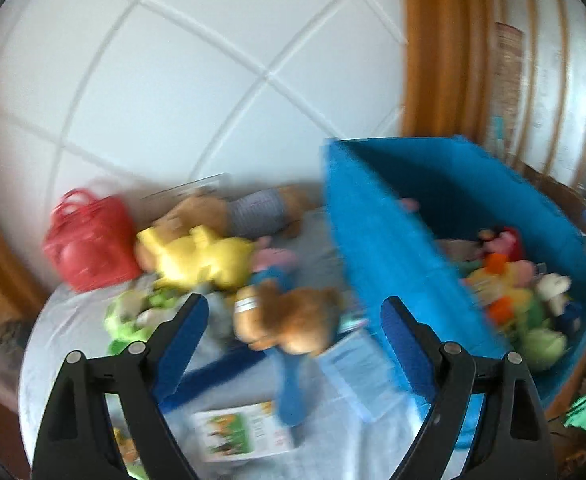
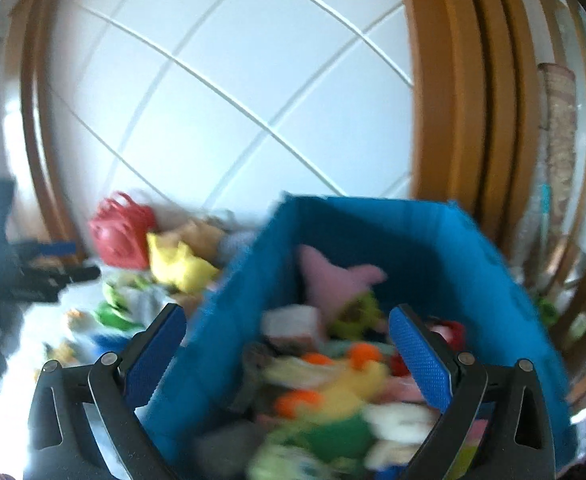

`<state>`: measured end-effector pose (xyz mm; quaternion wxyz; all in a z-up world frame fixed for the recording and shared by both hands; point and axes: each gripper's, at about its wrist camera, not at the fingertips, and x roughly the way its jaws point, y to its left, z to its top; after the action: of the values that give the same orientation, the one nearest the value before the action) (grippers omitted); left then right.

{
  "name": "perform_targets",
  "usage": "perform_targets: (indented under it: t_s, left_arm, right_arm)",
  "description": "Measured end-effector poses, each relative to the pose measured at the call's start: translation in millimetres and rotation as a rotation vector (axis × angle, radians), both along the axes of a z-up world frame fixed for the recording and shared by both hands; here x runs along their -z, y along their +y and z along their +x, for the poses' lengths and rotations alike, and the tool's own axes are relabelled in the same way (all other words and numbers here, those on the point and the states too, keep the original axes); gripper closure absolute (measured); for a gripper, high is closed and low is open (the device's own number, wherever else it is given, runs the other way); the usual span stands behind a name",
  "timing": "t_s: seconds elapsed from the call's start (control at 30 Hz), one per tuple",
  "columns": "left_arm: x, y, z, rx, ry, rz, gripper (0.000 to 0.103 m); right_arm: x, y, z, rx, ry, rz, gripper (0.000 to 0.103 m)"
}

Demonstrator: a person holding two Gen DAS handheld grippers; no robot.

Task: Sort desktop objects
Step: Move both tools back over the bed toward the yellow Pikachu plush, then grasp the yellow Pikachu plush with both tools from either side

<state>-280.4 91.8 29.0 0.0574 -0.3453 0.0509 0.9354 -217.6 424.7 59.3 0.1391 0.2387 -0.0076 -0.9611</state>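
Cloth-covered table [image 1: 73, 328] – plush toys [image 1: 197, 260], blue bin [image 1: 377, 248].

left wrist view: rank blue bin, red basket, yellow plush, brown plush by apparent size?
1. blue bin, largest by far
2. yellow plush
3. red basket and brown plush: look alike; the plush sits nearer the camera, so unranked.

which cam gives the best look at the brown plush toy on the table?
Left wrist. The brown plush toy lies just ahead of the open left gripper, unobstructed though motion-blurred. In the right wrist view I can't pick it out; the blue bin wall covers that part of the table.
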Motion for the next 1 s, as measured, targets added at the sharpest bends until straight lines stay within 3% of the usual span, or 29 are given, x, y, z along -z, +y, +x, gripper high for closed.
perform_targets:
  t_s: [0.07,0.3,0.47,0.7,1.0]
  left_arm:
    - [1,-38,4,-0.043,0.005,-0.004,0.000]
    - [22,-174,-1,-0.127,-0.017,0.019,0.000]
    - [48,-241,-26,-0.170,-0.076,0.031,0.000]
    - [77,-275,-89,-0.218,-0.124,0.087,0.000]
    - [121,-256,-214,-0.177,-0.184,0.059,0.000]
  right_arm:
    - [-1,-31,-1,-0.025,0.004,-0.011,0.000]
    - [13,-149,-25,-0.062,-0.039,-0.010,0.000]
    - [31,-234,-49,-0.073,-0.088,-0.005,0.000]
    - [68,-291,-119,-0.051,-0.195,0.067,0.000]
    - [132,-306,-249,-0.038,-0.324,0.088,0.000]
